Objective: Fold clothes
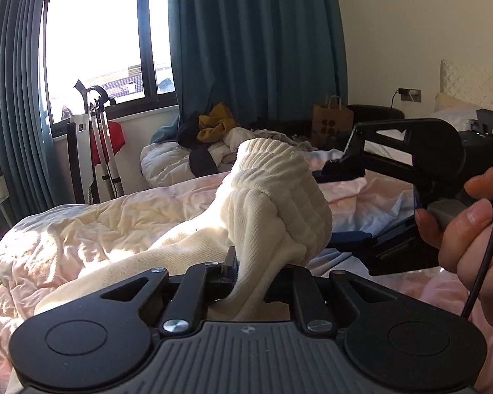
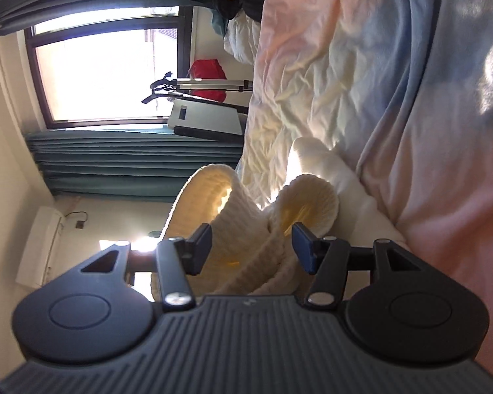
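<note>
A pair of cream ribbed socks [image 1: 272, 203] is held above the bed, cuffs bunched into a ball. My left gripper [image 1: 251, 271] is shut on the socks below the ball; the feet trail down to the left onto the bedding. My right gripper [image 1: 348, 197] comes in from the right, turned on its side, its fingers at the sock cuffs. In the right wrist view my right gripper [image 2: 251, 246] is open, with the cuffs [image 2: 246, 229] lying between its blue pads [image 2: 304, 246], which stand apart from the fabric.
The bed has a rumpled pink, cream and blue duvet [image 1: 82, 229]. A pile of clothes [image 1: 213, 138] lies at its far end. A brown paper bag [image 1: 332, 121] stands behind. A folded rack and poles [image 1: 95, 157] lean by the window.
</note>
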### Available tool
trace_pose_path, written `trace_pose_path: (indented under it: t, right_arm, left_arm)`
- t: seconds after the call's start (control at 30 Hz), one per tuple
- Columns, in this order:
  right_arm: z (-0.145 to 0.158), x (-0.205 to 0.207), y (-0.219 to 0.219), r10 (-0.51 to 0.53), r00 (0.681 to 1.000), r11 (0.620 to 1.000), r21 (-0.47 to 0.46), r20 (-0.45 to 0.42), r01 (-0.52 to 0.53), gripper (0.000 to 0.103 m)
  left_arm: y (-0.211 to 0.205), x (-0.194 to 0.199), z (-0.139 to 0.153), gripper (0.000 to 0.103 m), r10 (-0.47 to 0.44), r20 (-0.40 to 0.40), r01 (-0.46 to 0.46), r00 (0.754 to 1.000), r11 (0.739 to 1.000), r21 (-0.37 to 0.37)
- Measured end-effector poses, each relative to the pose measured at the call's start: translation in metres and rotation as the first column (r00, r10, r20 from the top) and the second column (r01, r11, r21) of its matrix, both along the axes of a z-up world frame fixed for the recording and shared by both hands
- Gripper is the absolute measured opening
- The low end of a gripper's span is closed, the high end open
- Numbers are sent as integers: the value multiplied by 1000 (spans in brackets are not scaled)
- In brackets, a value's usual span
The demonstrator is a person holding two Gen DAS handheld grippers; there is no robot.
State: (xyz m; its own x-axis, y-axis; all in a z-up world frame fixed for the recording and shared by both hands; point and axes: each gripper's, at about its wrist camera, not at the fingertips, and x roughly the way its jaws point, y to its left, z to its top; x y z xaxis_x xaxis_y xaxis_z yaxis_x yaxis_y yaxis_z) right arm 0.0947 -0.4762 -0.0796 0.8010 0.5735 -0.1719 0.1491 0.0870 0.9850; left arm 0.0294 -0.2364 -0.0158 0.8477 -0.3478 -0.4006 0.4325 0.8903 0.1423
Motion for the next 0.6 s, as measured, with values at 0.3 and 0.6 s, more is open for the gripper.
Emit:
trace_pose_path:
  t: [0.3, 0.6]
  right_arm:
    - [-25, 39, 9, 20, 992, 999, -36, -122, -25, 61]
    - [-4, 73, 28, 141, 990, 979, -151, 0, -139, 61]
  left_arm:
    - [10, -20, -17, 13, -39, 6, 38, 999, 997, 63]
    - [33, -30, -31, 56, -117, 9, 115, 993, 983, 143]
